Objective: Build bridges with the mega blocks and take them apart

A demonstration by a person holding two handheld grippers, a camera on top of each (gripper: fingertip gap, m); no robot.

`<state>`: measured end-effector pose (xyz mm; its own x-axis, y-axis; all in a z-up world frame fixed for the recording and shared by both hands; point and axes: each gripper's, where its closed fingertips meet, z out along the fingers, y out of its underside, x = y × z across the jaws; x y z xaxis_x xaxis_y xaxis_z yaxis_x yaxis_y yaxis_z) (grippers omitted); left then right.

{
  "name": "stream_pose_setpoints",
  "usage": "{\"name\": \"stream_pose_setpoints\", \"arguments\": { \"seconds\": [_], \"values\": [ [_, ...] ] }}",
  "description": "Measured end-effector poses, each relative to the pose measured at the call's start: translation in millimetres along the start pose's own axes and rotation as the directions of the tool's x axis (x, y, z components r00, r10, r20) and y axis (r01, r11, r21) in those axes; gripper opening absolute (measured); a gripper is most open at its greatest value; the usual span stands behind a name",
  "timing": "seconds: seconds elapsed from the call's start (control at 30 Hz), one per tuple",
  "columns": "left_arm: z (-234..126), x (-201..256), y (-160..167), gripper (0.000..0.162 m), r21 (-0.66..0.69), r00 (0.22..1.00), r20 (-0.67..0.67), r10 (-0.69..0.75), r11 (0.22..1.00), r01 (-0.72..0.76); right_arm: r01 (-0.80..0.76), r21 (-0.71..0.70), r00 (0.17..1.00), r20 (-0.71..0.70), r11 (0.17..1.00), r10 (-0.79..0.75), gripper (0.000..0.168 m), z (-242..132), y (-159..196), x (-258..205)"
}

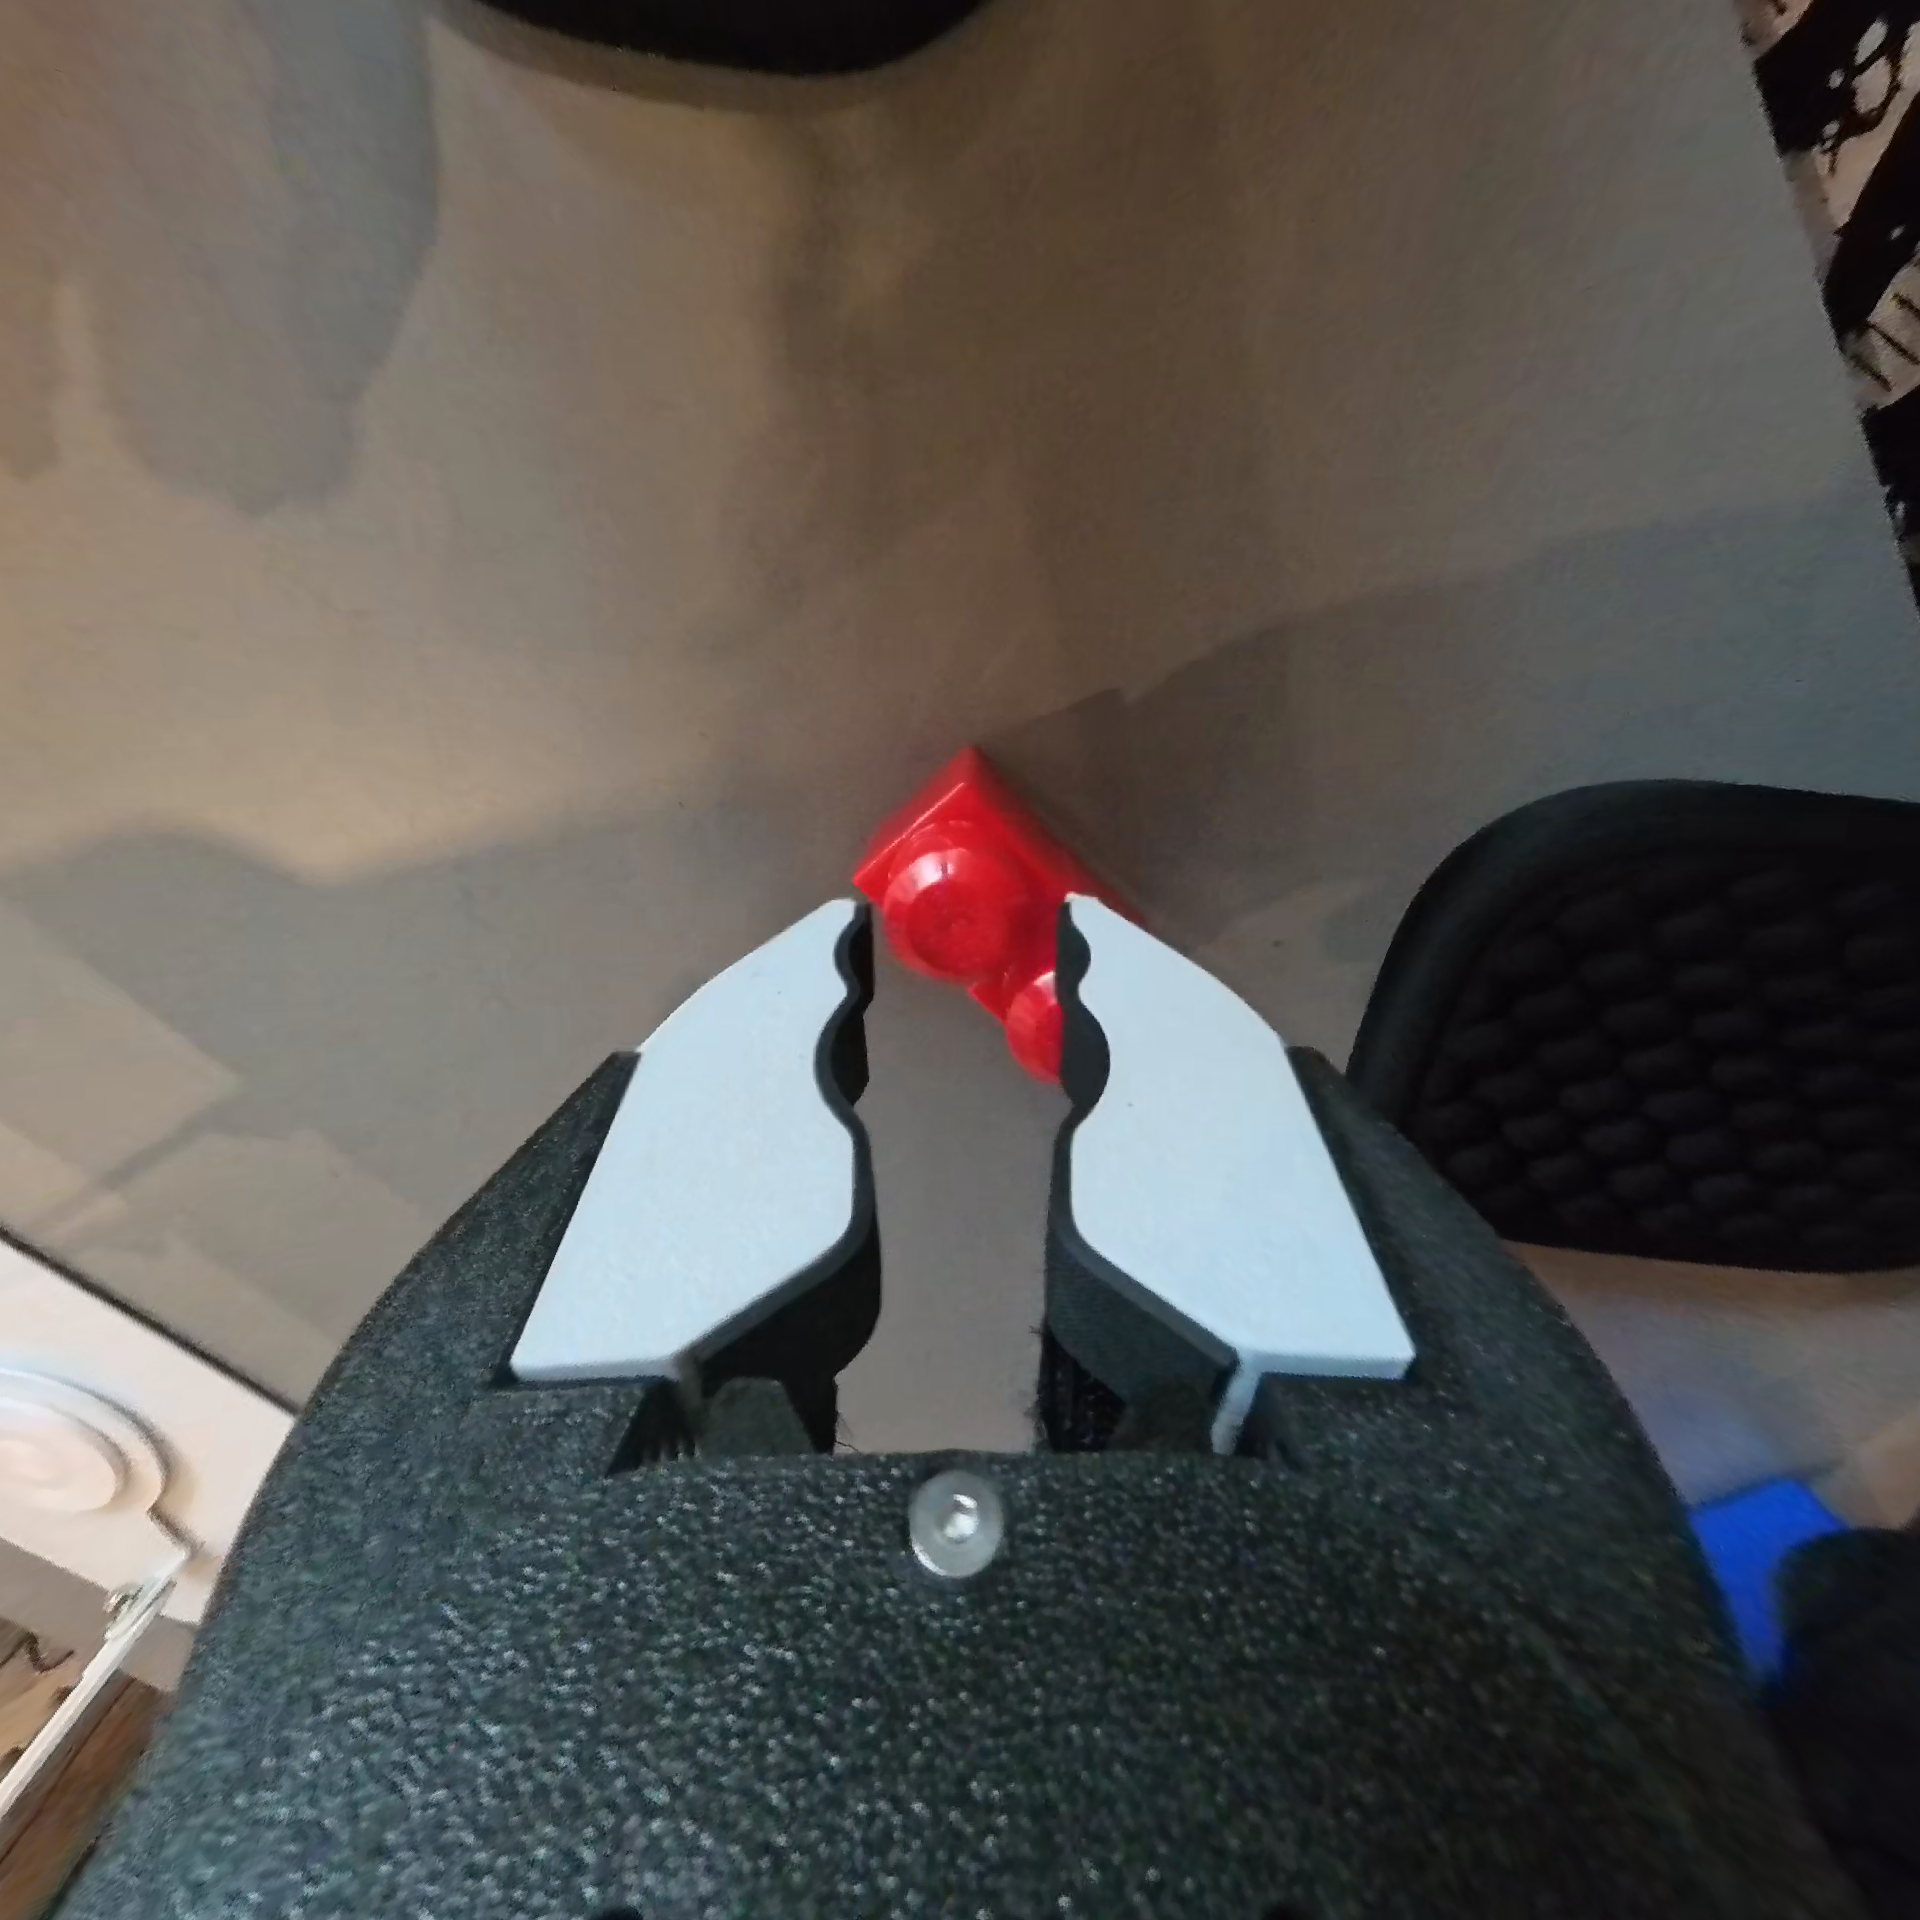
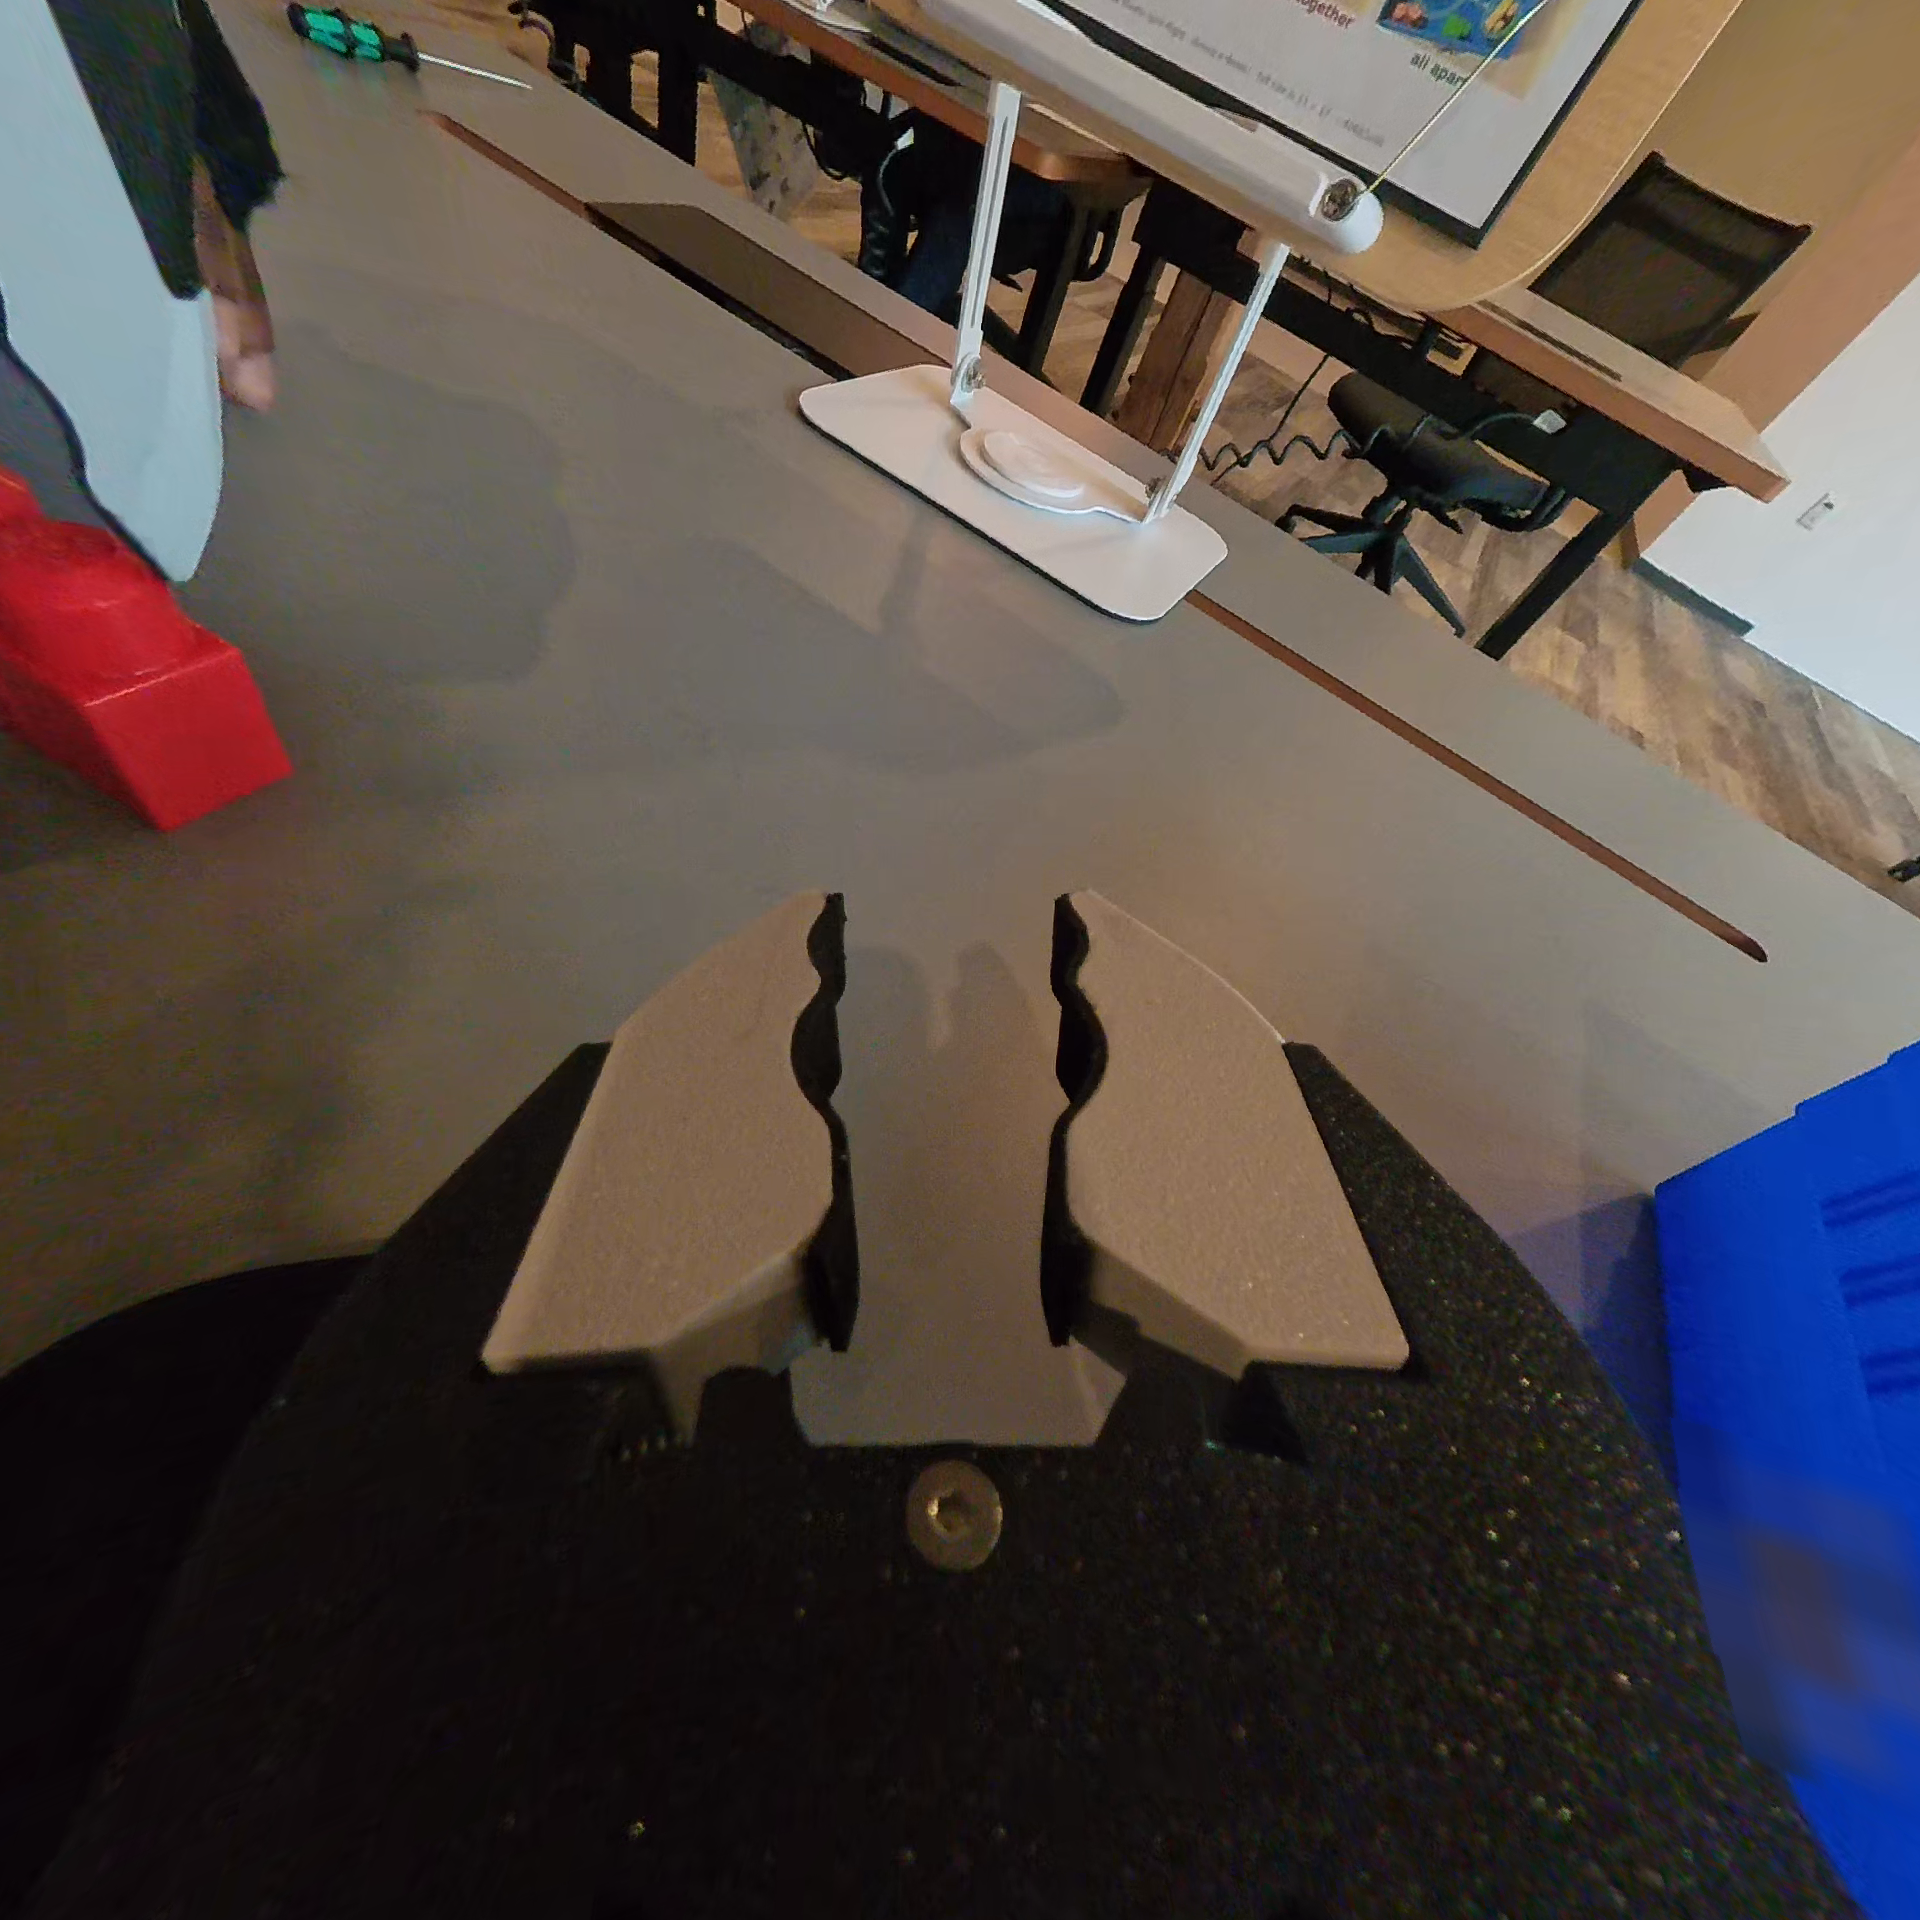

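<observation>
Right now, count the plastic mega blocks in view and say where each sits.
2 for certain: a red plastic studded block on the table at the left claw tips, and a blue plastic block beside the right claw. Others may be hidden.

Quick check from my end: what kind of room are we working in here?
Probably an office or lab workspace. A long grey table holds a white tablet stand, a screwdriver lies at its far end, and desks with a black office chair stand behind.

The left gripper [image 1: 964, 914] has its jaws parted, the tips set on either side of the red block [image 1: 971, 883] on the tabletop [image 1: 623, 520]. The right gripper [image 2: 948, 909], well apart from that block, hangs over bare tabletop with jaws parted and holding nothing.
</observation>
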<state>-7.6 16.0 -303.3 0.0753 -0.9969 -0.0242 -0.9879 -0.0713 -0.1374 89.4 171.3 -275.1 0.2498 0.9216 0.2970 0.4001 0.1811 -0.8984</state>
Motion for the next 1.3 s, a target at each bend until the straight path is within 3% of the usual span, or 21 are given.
{"name": "stream_pose_setpoints", "arguments": {
  "seconds": [0.1,0.2,0.3,0.4,0.53,0.67,0.87,0.97,1.07,1.3],
  "values": [
    [-7,-3,-2,0.044,0.024,0.999,0.028,-0.029,0.999,0.028,0.001,-0.002,1.000,0.000,1.000,-0.001,0.038,0,1,0],
    [-23,-10,-13,0.049,0.140,0.989,0.116,-0.090,0.987,0.074,0.001,-0.004,1.000,-0.001,1.000,-0.001,0.038,0,1,0],
    [-49,-18,-12,0.054,0.268,0.945,0.251,-0.209,0.953,0.140,-0.007,-0.002,1.000,0.000,1.000,0.007,0.038,0,1,1],
    [-79,-15,11,0.051,0.380,0.869,0.327,-0.371,0.894,0.238,-0.006,-0.003,1.000,-0.001,1.000,0.006,0.038,0,1,2],
    [-122,8,70,0.050,0.494,0.709,0.388,-0.589,0.782,0.379,0.001,0.000,1.000,0.002,1.000,-0.001,0.038,0,0,0],
    [-153,57,149,0.048,0.512,0.529,0.450,-0.720,0.693,0.507,0.005,-0.002,1.000,0.007,1.000,-0.005,0.038,0,0,-1],
    [-177,147,269,0.045,0.459,0.266,0.546,-0.795,0.549,0.698,0.018,-0.009,1.000,0.012,1.000,-0.018,0.038,1,1,-3],
    [-169,186,334,0.043,0.386,0.147,0.577,-0.804,0.427,0.818,0.021,-0.013,1.000,0.012,1.000,-0.021,0.038,1,1,-4],
    [-151,205,377,0.042,0.307,0.107,0.587,-0.803,0.343,0.888,0.023,-0.019,1.000,0.010,1.000,-0.022,0.038,2,2,-3],
    [-121,212,443,0.039,0.173,0.077,0.597,-0.799,0.222,0.960,0.026,-0.044,1.000,0.008,0.999,-0.026,0.038,4,7,-3]
  ]
}}
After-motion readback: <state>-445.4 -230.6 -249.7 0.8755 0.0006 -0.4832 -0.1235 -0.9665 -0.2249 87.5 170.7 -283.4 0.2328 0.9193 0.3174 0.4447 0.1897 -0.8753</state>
